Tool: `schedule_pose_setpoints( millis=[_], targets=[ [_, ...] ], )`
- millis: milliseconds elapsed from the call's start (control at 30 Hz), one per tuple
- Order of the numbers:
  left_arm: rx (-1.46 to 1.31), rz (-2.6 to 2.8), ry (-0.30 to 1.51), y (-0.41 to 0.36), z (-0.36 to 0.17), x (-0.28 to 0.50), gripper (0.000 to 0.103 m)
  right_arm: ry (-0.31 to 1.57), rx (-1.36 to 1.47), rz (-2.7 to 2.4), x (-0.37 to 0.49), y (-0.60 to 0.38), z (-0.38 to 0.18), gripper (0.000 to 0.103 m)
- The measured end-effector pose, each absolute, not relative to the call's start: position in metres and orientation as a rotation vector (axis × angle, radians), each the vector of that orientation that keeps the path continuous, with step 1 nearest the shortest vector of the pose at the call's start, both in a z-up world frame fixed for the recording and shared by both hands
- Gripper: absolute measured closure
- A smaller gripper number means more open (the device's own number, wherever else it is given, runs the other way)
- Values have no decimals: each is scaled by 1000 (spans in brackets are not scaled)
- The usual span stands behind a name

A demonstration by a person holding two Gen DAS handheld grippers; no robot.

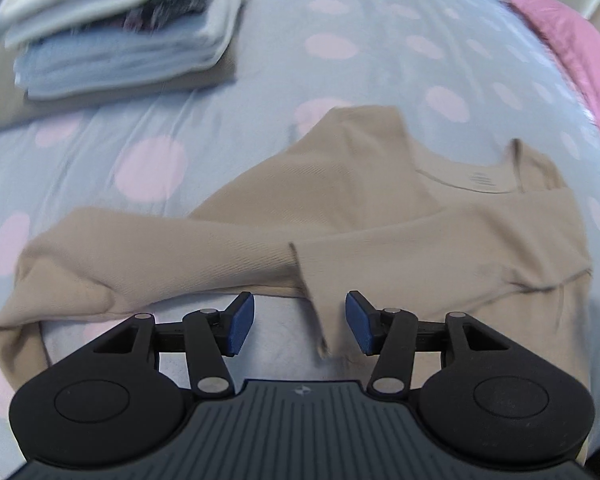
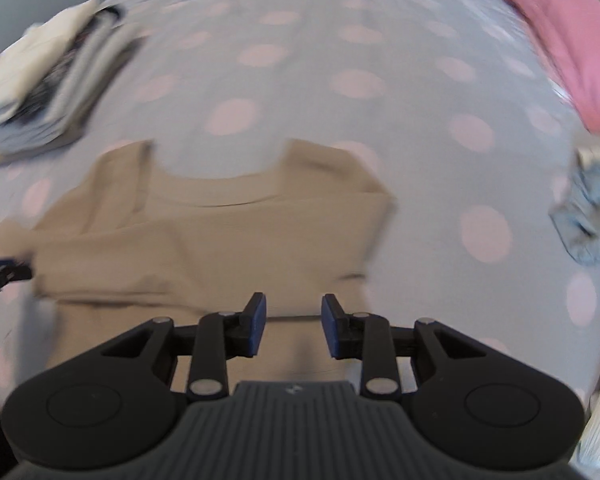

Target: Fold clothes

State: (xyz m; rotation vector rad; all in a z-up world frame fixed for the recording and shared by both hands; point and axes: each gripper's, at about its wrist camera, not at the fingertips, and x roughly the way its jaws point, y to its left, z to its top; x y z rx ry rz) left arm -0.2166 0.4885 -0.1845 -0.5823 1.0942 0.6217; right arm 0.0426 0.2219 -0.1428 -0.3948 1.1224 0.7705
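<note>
A tan long-sleeved top lies on the polka-dot bed sheet, neckline away from me, one sleeve folded across the body. My left gripper is open just above the sleeve's cuff end, which hangs between the blue pads; nothing is gripped. In the right wrist view the top lies ahead, and my right gripper is open and empty over its near part. The left gripper's tip shows at the left edge.
A stack of folded clothes sits at the far left, also in the right wrist view. A pink cloth lies at the far right. A heap of unfolded grey-blue clothes lies at the right edge.
</note>
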Motion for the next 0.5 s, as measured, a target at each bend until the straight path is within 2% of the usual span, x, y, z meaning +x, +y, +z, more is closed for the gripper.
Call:
schedule_pose_setpoints(
  millis=[67,133,300,500],
  targets=[
    [-631,604,1108,493,-196,-215,63,1129,-388,739,53,212,-160,69],
    [-665,587,1114,495,-203,-212,76,1138,-404,745,56,212,-176,69],
    [-673,557,1081,492,-200,-202,96,1158,-450,777,60,216,-211,69],
    [-657,570,1018,490,-189,-194,100,1086,-511,798,58,228,-227,69]
  ],
)
